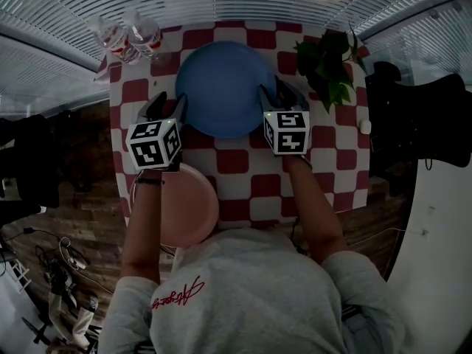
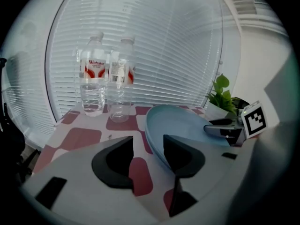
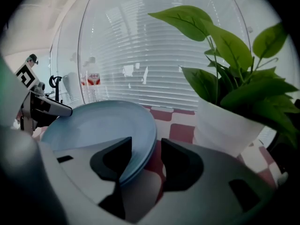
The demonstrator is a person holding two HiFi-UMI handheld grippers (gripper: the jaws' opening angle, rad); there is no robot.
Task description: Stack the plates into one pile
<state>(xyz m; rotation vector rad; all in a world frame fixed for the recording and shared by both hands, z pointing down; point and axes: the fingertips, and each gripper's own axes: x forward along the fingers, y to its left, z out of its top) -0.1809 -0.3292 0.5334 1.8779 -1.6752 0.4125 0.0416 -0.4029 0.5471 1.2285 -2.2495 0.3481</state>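
A blue plate (image 1: 221,87) is being shown lying on a red-and-white checked counter (image 1: 243,161), at the middle toward the far side. A pink plate (image 1: 188,209) is being shown well apart from it at the counter's near left edge, partly hanging over that edge beside the person's left forearm. The plates are not yet being stacked.

The blue plate is being judged stiff, smooth and probably slippery, and light enough for two grippers. Its material cannot be told, so it is best being treated as breakable. Its thin raised rim is being judged the only place for a hold, taken at opposite sides so that the plate is being lifted level.

The left gripper (image 1: 169,108) is being held at the plate's left rim and the right gripper (image 1: 279,98) at its right rim. In the left gripper view the jaws are being held moderately apart, with the plate's rim passing through the gap close to the right jaw. Nothing is being clamped. In the right gripper view the jaws are likewise parted. The plate's edge is filling most of the gap, with one jaw over the plate and the other outside it. No firm pinch is being seen.

Two bottles (image 1: 133,35) are being shown standing at the far left corner. A plant (image 1: 332,68) in a white pot is being shown at the far right, near the right gripper.
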